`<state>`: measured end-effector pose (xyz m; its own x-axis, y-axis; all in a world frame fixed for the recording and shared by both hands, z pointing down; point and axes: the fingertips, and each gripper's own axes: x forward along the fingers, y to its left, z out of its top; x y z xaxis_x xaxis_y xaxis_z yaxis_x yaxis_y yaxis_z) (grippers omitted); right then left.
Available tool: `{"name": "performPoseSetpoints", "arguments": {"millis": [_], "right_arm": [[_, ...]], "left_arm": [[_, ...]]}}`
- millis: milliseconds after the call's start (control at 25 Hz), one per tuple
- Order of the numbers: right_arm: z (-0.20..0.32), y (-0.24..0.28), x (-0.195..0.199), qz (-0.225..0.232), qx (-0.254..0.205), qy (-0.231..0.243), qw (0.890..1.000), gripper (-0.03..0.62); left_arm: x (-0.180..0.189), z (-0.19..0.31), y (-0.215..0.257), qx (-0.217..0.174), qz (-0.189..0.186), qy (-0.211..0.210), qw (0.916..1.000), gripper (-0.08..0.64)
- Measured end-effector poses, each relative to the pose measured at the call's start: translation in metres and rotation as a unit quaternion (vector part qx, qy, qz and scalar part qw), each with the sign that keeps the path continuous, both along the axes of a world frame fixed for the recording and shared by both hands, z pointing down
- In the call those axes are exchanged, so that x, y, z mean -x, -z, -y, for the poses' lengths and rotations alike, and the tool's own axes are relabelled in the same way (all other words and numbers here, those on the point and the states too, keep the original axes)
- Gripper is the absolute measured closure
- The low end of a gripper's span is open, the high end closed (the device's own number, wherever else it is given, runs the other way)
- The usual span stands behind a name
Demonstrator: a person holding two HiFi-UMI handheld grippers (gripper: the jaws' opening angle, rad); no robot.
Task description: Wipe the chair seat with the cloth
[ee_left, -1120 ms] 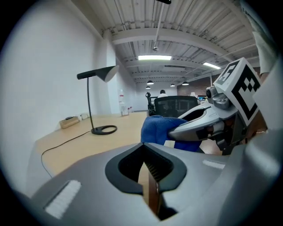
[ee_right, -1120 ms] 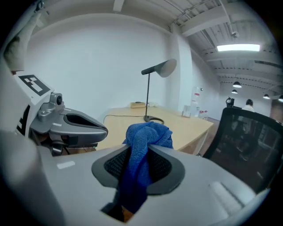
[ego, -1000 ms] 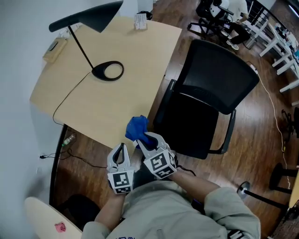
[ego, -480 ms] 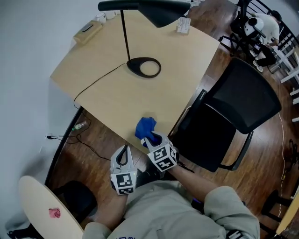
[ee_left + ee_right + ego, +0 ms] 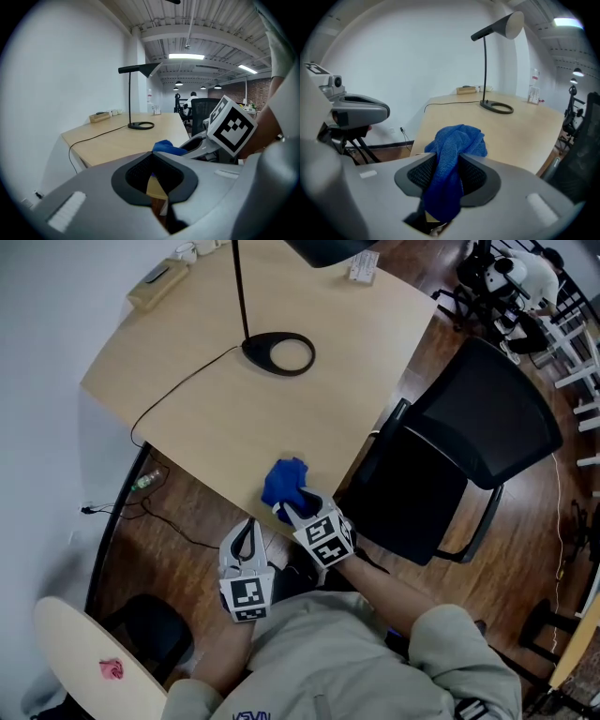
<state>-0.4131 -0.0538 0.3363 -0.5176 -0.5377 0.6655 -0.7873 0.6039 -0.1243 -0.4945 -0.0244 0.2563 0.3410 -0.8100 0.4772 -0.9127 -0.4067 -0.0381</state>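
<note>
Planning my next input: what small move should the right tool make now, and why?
Probably draw the right tool straight back from the blue cloth. Its jaws are opening with the cloth between them, and the cloth sits over the desk edge, apart from the chair seat.

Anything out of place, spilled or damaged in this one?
Nothing spilled or damaged. One oddity: the blue cloth hangs bunched between the opening jaws of the right gripper, over the near edge of the desk rather than over the chair seat.
</note>
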Motion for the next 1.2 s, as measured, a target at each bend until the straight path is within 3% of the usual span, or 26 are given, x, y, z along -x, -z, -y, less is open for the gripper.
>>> {"name": "performPoseSetpoints", "arguments": {"millis": [320, 440, 520, 720, 920, 1000, 1200], "right_arm": [[-0.033, 0.055, -0.054, 0.02, -0.039, -0.057, 0.997, 0.462], [-0.05, 0.086, -0.095, 0.025, -0.079, -0.107, 0.991, 0.527], [-0.067, 0.103, -0.132, 0.027, -0.103, -0.16, 0.981, 0.592], [-0.147, 0.132, -0.225, 0.029, -0.14, -0.286, 0.948, 0.592], [-0.25, 0.165, -0.301, 0.033, -0.184, -0.385, 0.904, 0.592], [-0.293, 0.175, -0.32, 0.027, -0.196, -0.4, 0.895, 0.592], [-0.38, 0.185, -0.339, 0.039, -0.208, -0.409, 0.888, 0.592]], "left_arm": [[-0.065, 0.012, 0.016, -0.026, -0.033, -0.098, 0.9943, 0.555], [-0.102, 0.005, 0.028, -0.033, -0.042, -0.136, 0.9893, 0.555], [-0.133, -0.006, 0.038, -0.039, -0.049, -0.168, 0.9837, 0.555], [-0.219, -0.06, 0.071, -0.06, -0.061, -0.264, 0.9608, 0.555], [-0.289, -0.139, 0.101, -0.085, -0.057, -0.329, 0.9386, 0.555], [-0.309, -0.181, 0.106, -0.08, -0.062, -0.344, 0.9334, 0.555], [-0.339, -0.283, 0.109, -0.055, -0.089, -0.378, 0.9198, 0.555]]}}
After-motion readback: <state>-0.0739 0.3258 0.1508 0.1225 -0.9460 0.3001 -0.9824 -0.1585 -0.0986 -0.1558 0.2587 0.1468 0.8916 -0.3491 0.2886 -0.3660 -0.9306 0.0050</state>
